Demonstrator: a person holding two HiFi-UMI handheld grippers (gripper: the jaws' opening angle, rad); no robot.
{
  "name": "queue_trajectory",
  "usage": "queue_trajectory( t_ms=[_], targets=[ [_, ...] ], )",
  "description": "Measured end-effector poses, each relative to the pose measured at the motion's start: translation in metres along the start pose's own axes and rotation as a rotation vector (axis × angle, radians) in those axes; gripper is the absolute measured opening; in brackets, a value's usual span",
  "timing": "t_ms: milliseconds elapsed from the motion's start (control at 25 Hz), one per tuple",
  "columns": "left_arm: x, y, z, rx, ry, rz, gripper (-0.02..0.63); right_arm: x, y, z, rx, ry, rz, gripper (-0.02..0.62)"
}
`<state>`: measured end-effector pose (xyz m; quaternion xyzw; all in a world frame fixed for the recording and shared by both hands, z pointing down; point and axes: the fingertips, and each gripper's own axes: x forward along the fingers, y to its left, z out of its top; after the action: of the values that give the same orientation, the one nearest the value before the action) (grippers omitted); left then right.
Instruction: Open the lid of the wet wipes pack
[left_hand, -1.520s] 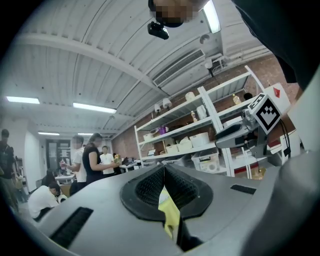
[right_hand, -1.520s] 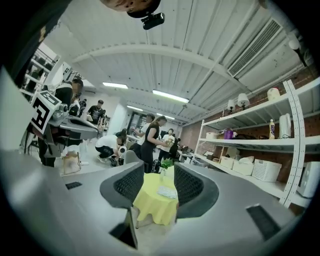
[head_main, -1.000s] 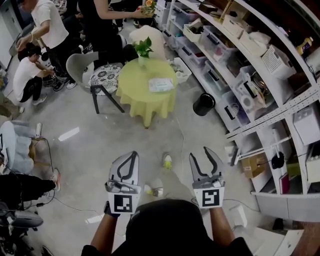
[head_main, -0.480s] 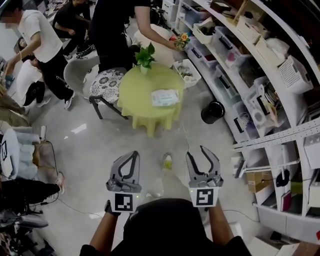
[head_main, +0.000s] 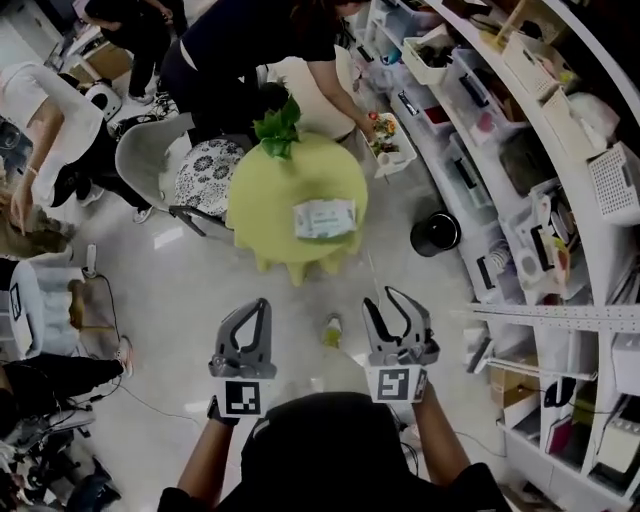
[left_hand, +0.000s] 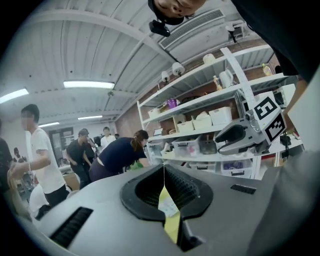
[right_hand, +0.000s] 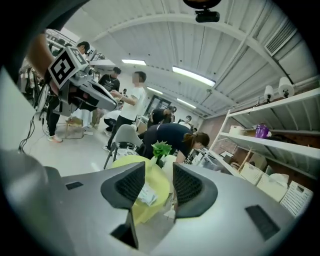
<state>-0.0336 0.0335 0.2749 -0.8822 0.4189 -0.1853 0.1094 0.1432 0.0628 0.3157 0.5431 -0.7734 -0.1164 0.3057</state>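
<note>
While the wet wipes pack (head_main: 325, 218) lies on the surface (head_main: 262, 195) ahead, I see my left gripper (head_main: 260, 305) pinched together empty, my right gripper (head_main: 380, 297) wide, fingers just narrowing on nothing.

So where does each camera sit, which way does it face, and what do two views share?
Head view: on the person's head, facing steeply down at the yellow table; shows forearms, left gripper, right gripper.
Left gripper view: on that gripper, facing along shut jaws toward shelves; right gripper at right.
Right gripper view: on that gripper, facing the table between open, empty jaws that just narrowed slightly; left gripper upper left.
Shared: head and right gripper views show the wet wipes pack.
</note>
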Motion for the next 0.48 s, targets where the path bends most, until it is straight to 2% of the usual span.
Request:
queue_trajectory(
  t_ms=[240, 400, 480],
  targets=[
    [0.045, 0.006, -0.022, -0.003, 0.065, 0.057, 0.018, 0.052, -0.018, -0.037, -0.012, -0.005, 0.058, 0.169],
    [0.066, 0.01, -0.044, -0.024, 0.094, 0.048, 0.018, 0.087, -0.015, -0.053, -0.027, 0.016, 0.1, 0.164],
    [0.076, 0.012, -0.061, -0.059, 0.116, 0.046, 0.018, 0.105, -0.008, -0.059, -0.045, 0.023, 0.121, 0.16]
  ],
)
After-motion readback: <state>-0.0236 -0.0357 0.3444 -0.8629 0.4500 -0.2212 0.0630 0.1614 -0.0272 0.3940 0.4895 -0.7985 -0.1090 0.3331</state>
